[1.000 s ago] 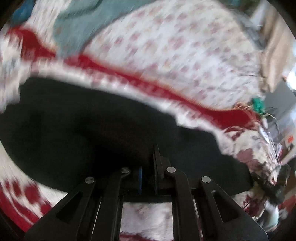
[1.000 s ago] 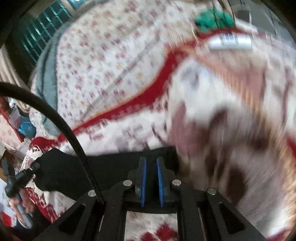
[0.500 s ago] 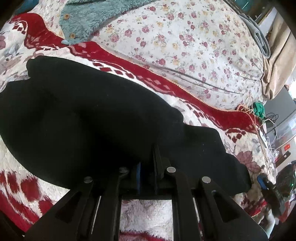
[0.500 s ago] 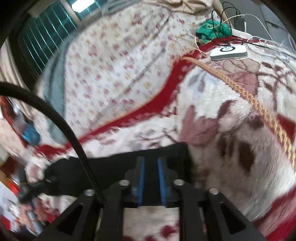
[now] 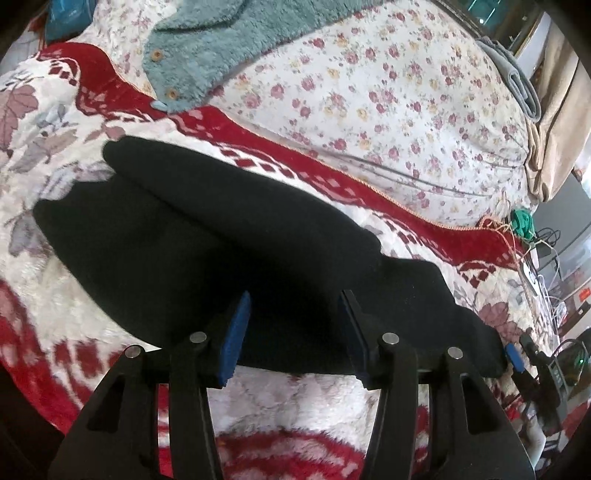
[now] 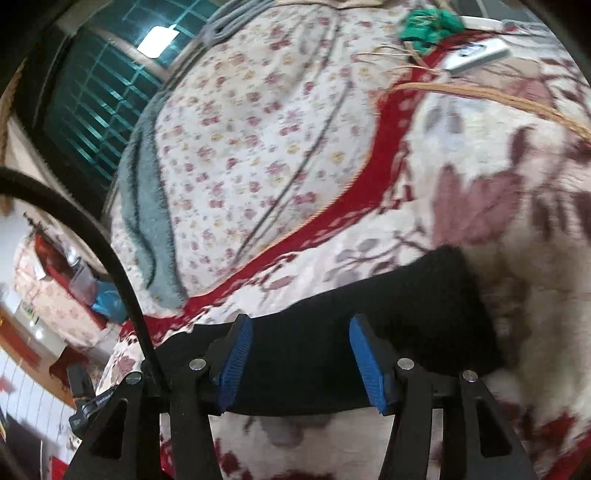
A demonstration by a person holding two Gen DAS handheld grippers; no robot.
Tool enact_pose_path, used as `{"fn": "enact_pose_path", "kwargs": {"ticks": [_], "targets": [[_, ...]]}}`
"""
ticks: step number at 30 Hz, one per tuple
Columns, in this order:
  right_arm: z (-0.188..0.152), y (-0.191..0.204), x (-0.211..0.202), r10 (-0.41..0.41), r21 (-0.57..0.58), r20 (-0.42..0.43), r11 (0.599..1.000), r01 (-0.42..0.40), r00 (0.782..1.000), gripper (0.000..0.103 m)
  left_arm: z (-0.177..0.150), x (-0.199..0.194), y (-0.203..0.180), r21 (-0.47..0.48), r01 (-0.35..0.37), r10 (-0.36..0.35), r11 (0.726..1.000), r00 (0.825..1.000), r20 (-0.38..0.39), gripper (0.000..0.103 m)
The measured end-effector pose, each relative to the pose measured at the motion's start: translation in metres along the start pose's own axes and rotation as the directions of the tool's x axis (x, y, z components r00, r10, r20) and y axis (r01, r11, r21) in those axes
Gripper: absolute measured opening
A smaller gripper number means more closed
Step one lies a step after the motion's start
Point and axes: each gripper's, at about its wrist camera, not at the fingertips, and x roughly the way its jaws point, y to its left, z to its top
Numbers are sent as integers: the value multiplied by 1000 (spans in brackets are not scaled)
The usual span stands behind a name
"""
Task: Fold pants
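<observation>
Black pants (image 5: 229, 236) lie folded lengthwise on a red and white fleece blanket (image 5: 303, 402), running from upper left to lower right in the left wrist view. My left gripper (image 5: 295, 310) is open, its blue pads either side of the pants' near edge, holding nothing. In the right wrist view the pants' end (image 6: 388, 317) lies on the blanket (image 6: 517, 229). My right gripper (image 6: 301, 332) is open over that end, pads apart. The right gripper's blue pad also shows at the pants' far end in the left wrist view (image 5: 514, 356).
A teal fleece garment (image 5: 236, 48) lies on a floral sheet (image 5: 369, 92) beyond the pants. A green bundle (image 6: 428, 22), cords and a white device (image 6: 476, 55) lie at the bed's edge. A black cable (image 6: 110, 251) arcs at left.
Both grippers have opened and let go of the pants. The pants have come down and now lie flat on the blanket.
</observation>
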Motion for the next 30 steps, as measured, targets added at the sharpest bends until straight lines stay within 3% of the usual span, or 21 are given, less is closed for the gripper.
{"fn": "enact_pose_path", "kwargs": {"ticks": [10, 21, 25, 26, 30], "targets": [[-7, 75, 11, 77, -232, 56, 971, -62, 995, 60, 10, -43, 22, 42, -58, 52, 997, 989, 140, 49], [-27, 124, 63, 107, -279, -89, 952, -128, 990, 60, 20, -63, 77, -76, -89, 101, 993, 980, 169, 49], [-38, 144, 89, 166, -254, -152, 946, -201, 974, 60, 25, -70, 107, -141, -95, 119, 985, 978, 173, 51], [-43, 150, 97, 174, -250, -172, 944, -214, 970, 60, 26, -71, 115, -162, -87, 114, 983, 979, 171, 58], [-61, 179, 128, 167, -306, -248, 921, -241, 954, 60, 29, -65, 139, -232, -66, 102, 970, 984, 145, 60]]}}
